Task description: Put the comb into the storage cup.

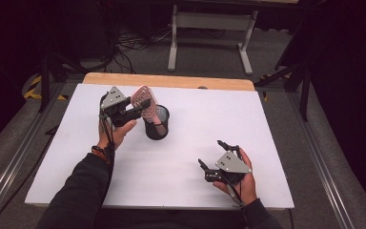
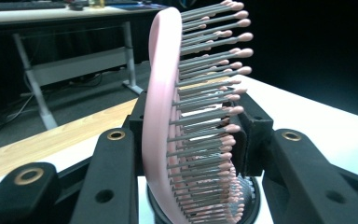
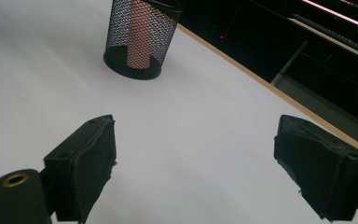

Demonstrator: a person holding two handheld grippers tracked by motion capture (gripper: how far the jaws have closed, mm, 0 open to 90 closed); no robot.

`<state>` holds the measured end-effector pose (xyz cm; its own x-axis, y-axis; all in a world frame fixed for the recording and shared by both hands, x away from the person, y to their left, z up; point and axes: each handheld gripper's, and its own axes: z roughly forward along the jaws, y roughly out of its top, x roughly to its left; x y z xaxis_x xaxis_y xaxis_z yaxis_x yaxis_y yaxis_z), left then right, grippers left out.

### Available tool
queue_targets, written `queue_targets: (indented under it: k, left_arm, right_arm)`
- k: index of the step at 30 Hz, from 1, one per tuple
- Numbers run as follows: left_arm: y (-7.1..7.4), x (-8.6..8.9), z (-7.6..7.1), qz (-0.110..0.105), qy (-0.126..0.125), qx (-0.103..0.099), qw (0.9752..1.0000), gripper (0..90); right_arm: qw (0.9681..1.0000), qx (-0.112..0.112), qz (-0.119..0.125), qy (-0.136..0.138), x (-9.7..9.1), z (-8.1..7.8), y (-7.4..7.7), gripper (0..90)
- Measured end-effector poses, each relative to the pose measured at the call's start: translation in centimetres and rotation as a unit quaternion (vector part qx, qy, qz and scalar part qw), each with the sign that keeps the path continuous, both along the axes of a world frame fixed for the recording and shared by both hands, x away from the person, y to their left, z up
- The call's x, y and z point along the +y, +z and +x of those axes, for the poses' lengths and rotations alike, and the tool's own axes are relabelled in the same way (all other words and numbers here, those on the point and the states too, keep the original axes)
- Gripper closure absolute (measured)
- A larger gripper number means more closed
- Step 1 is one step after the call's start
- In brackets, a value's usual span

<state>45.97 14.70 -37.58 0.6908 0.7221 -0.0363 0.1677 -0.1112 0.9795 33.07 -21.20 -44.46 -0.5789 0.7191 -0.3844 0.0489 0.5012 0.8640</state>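
A pink hairbrush stands tilted with its handle down inside a black mesh cup near the middle of the white table top. My left gripper is shut on the brush head. In the left gripper view one jaw lies against the brush's pink back and the other meets the bristle tips, with the cup below. My right gripper rests open and holds nothing at the front right. In the right gripper view the pink handle shows through the cup's mesh.
A wooden strip runs along the table's far edge. Beyond it on the floor stand a white desk frame and loose cables. Dark stands flank the table on both sides.
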Motion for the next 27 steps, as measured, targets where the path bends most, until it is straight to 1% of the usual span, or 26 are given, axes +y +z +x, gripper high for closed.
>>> queue_targets:
  k: [5, 6, 8, 9, 11, 15, 16, 19, 22, 23, 25, 27]
  left_arm:
    - [-0.4, 0.6, 0.2, -0.008, 0.015, 0.006, 0.9998, 57.4]
    - [-0.5, 0.8, 0.2, -0.012, 0.017, 0.011, 0.9997, 57.2]
    - [-0.7, 1.0, 0.4, -0.017, 0.018, 0.012, 0.9996, 56.9]
    - [-0.8, 1.1, 0.4, -0.016, 0.02, 0.015, 0.9996, 56.4]
    - [-0.9, 1.2, 0.4, -0.015, 0.022, 0.014, 0.9995, 55.4]
    - [-1.2, 1.7, 0.6, -0.018, 0.029, 0.021, 0.9992, 54.8]
    - [-1.2, 1.8, 0.6, -0.016, 0.031, 0.022, 0.9991, 54.2]
    - [-1.3, 2.0, 0.7, -0.016, 0.032, 0.026, 0.999, 53.4]
    - [-1.4, 2.2, 0.8, -0.014, 0.034, 0.025, 0.999, 52.9]
    - [-1.5, 2.4, 0.8, -0.019, 0.033, 0.028, 0.9989, 52.8]
    - [-1.5, 2.6, 0.8, -0.02, 0.03, 0.029, 0.9989, 52.8]
    - [-1.5, 2.6, 0.8, -0.017, 0.029, 0.028, 0.999, 52.7]
  right_arm:
    - [1.0, 0.002, -0.003, 0.001, 0.1, 0.0, -0.1, 13.5]
    - [1.0, 0.002, -0.004, 0.002, 0.1, 0.0, -0.1, 13.5]
    - [1.0, 0.002, -0.006, 0.002, 0.2, 0.0, -0.1, 13.5]
    - [1.0, 0.002, -0.006, 0.003, 0.2, 0.0, -0.1, 13.5]
    - [1.0, 0.002, -0.009, 0.004, 0.3, 0.0, -0.2, 13.5]
    - [0.9999, 0.002, -0.01, 0.004, 0.3, 0.0, -0.2, 13.5]
    - [0.9999, 0.002, -0.011, 0.004, 0.3, 0.0, -0.2, 13.5]
    - [0.9999, 0.001, -0.011, 0.004, 0.4, 0.0, -0.2, 13.8]
    - [0.9999, 0.0, -0.012, 0.005, 0.4, 0.0, -0.2, 13.8]
    - [0.9999, 0.001, -0.013, 0.005, 0.4, 0.0, -0.2, 13.8]
    - [0.9999, 0.002, -0.013, 0.005, 0.4, 0.0, -0.2, 13.8]
    - [0.9999, 0.002, -0.013, 0.005, 0.4, 0.0, -0.2, 13.8]
